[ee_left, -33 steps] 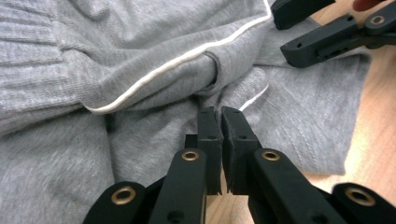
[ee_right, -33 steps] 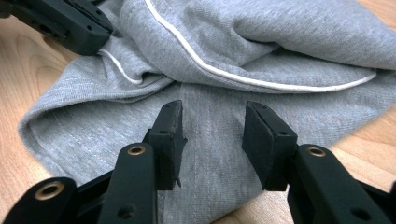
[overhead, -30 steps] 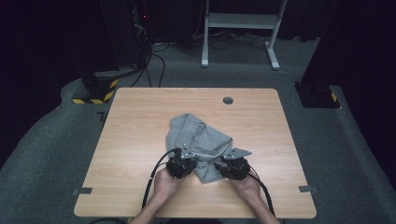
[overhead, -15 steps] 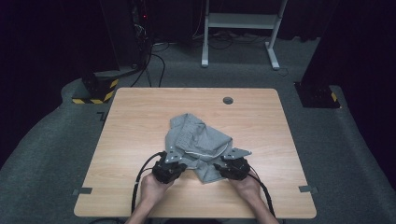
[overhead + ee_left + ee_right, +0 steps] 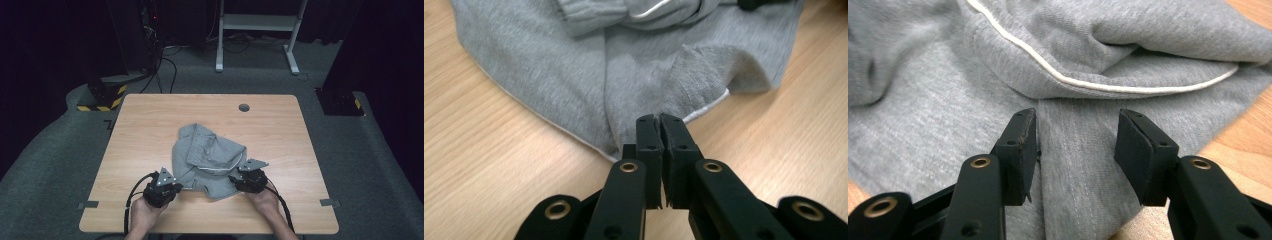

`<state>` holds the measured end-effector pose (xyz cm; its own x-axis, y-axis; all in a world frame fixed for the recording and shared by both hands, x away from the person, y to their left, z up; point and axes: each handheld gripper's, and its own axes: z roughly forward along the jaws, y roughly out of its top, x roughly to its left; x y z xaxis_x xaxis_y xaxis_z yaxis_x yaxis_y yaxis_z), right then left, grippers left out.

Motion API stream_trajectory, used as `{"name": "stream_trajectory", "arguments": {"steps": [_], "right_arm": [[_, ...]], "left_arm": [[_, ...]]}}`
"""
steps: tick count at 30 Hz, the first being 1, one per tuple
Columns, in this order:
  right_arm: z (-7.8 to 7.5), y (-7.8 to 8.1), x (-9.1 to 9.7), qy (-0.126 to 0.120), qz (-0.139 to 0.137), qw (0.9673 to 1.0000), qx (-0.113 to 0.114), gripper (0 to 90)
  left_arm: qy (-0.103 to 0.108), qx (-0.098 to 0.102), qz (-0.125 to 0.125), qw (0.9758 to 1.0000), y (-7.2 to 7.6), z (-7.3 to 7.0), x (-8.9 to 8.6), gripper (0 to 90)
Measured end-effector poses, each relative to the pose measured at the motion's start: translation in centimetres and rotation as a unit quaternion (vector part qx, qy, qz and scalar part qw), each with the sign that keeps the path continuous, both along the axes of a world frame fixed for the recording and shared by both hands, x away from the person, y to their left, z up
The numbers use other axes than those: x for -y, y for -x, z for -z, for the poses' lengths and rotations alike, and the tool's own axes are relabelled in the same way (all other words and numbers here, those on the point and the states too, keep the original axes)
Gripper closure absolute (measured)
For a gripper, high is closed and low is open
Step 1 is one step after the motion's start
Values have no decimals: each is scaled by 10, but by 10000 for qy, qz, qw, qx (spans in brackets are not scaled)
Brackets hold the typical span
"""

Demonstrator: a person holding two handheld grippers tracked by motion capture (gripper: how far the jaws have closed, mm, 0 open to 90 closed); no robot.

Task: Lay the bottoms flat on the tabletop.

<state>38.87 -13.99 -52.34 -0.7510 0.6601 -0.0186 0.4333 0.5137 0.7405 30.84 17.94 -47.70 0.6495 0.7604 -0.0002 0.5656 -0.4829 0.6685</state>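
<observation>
garment: grey sweatshirt [image 5: 207, 157], crumpled, white piping along an edge, on the table [image 5: 150, 125], near-centre toward the person's side
left tongs [image 5: 659, 120]: clenched on the sweatshirt's near hem; cloth pinched at the tips, pulled taut toward the table's near-left
left tongs, high view [image 5: 172, 186]: at the sweatshirt's near-left corner, hand behind
right tongs [image 5: 1075, 135]: released, jaws have just been opening; grey fabric lies under and between them, pads not pressing
right tongs, high view [image 5: 240, 179]: at the sweatshirt's near-right edge
table extra: round dark hole [image 5: 244, 107] near far edge
</observation>
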Motion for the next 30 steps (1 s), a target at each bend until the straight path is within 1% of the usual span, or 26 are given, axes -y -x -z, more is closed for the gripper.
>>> {"name": "stream_trajectory", "arguments": {"steps": [2, 6, 8, 9, 10, 11, 12, 13, 14, 16, 17, 18, 19, 20, 21, 22, 23, 24, 25, 28, 29, 30], "right_arm": [[0, 0, 0, 1, -4, 10000, 2, 506], [0, 0, 0, 7, 0, 10000, 3, 506], [0, 0, 0, 16, -2, 10000, -1, 506], [0, 0, 0, 18, -2, 10000, -1, 506], [0, 0, 0, 18, -2, 10000, -1, 506], [0, 0, 0, 21, -3, 10000, 4, 506], [0, 0, 0, 24, -1, 10000, 5, 506], [0, 1, 0, 30, 5, 10000, -1, 506], [0, 1, -1, 27, 4, 10000, 4, 506], [0, 1, -1, 27, 3, 10000, 5, 506], [0, 1, -1, 30, 2, 10000, 6, 505], [0, 1, -1, 29, 3, 10000, 5, 505], [0, 1, -1, 30, 3, 10000, 5, 505], [0, 1, -1, 32, 0, 10000, 8, 504], [0, 1, -1, 34, -1, 10000, 10, 504], [0, 1, -1, 40, -9, 10000, 21, 504], [0, 1, -1, 43, -9, 10000, 23, 504], [0, 1, -1, 38, -9, 10000, 34, 504], [0, 1, -1, 38, -5, 10000, 33, 504], [0, 1, -1, 45, -9, 10000, 25, 504], [0, 1, -1, 45, -9, 10000, 24, 504], [0, 1, -1, 45, -9, 10000, 24, 504]], "left_arm": [[-96, -30, -1, 9999, 1, 3, -3, 869], [-60, -104, -25, 9999, 2, 8, -7, 861], [143, -10, -67, 9999, 3, 6, -9, 828], [190, 43, -64, 9998, 3, 4, -11, 816], [190, 43, -64, 9998, 3, 4, -11, 806], [227, 121, -87, 9996, 3, 0, -12, 795], [227, 121, -87, 9996, 3, 0, -12, 784], [261, 201, -128, 9994, 3, -4, -14, 769], [281, 237, -159, 9992, 3, -5, -15, 753], [289, 274, -189, 9990, 2, -5, -17, 711], [273, 315, -284, 9987, 1, -4, -19, 676], [273, 315, -284, 9987, 1, -4, -19, 647], [208, 321, -381, 9985, -1, -1, -21, 633], [208, 321, -381, 9985, -1, -1, -21, 620], [208, 313, -529, 9979, -8, 2, -23, 606], [208, 313, -529, 9979, -8, 2, -23, 600], [251, 307, -743, 9965, -18, 4, -26, 593], [251, 307, -743, 9965, -18, 4, -26, 586], [252, 262, -881, 9954, -31, 6, -27, 584], [95, 226, -952, 9952, -50, 11, -22, 569], [58, 196, -969, 9951, -54, 13, -20, 561], [58, 196, -969, 9951, -54, 13, -20, 545]]}}
